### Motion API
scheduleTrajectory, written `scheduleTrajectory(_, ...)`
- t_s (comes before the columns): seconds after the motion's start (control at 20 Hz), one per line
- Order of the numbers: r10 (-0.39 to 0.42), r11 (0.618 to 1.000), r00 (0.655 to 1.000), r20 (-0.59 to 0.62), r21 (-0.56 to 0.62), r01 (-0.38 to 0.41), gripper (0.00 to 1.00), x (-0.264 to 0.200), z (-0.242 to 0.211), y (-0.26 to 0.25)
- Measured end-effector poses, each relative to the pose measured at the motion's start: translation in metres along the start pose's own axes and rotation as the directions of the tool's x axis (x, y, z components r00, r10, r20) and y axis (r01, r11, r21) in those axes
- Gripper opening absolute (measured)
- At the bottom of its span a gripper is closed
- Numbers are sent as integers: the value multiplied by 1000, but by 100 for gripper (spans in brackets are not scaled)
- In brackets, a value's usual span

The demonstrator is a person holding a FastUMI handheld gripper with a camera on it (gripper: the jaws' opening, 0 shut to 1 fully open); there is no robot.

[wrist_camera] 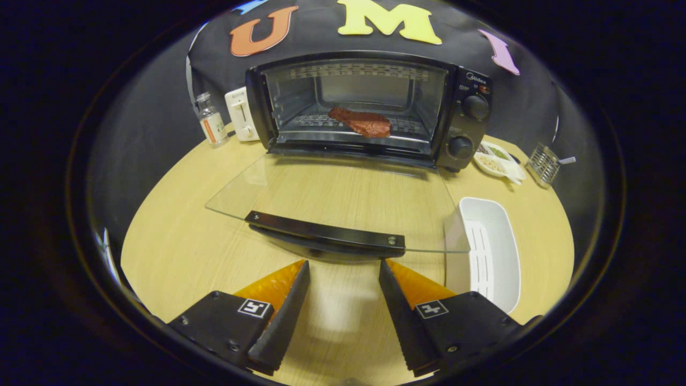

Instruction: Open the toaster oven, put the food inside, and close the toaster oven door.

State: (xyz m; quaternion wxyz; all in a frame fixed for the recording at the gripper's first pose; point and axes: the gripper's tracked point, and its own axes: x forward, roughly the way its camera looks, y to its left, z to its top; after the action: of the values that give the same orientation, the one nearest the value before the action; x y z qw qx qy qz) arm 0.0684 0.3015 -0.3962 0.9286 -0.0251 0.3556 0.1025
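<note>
We see our gripper (344,268) spread apart, holding nothing, just short of the black bar handle (324,231) of the clear glass door (343,195), folded flat; beyond, the reddish slab of meat (362,123) rests on the rack inside the black toaster oven (461,115).

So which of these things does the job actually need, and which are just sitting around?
Needed: toaster oven; its open glass door with handle; meat on the rack; hand-held gripper, fingers open just short of the handle.

Lying about: white tray; bottle; white box; dish; wire basket.
</note>
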Motion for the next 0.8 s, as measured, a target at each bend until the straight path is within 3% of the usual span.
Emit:
scheduleTrajectory(0.45,19,1000,1000,19,16,-19,84,-19,25,-1)
scheduleTrajectory(0.8,39,999,995,87,27,-42,84,-48,80,-2)
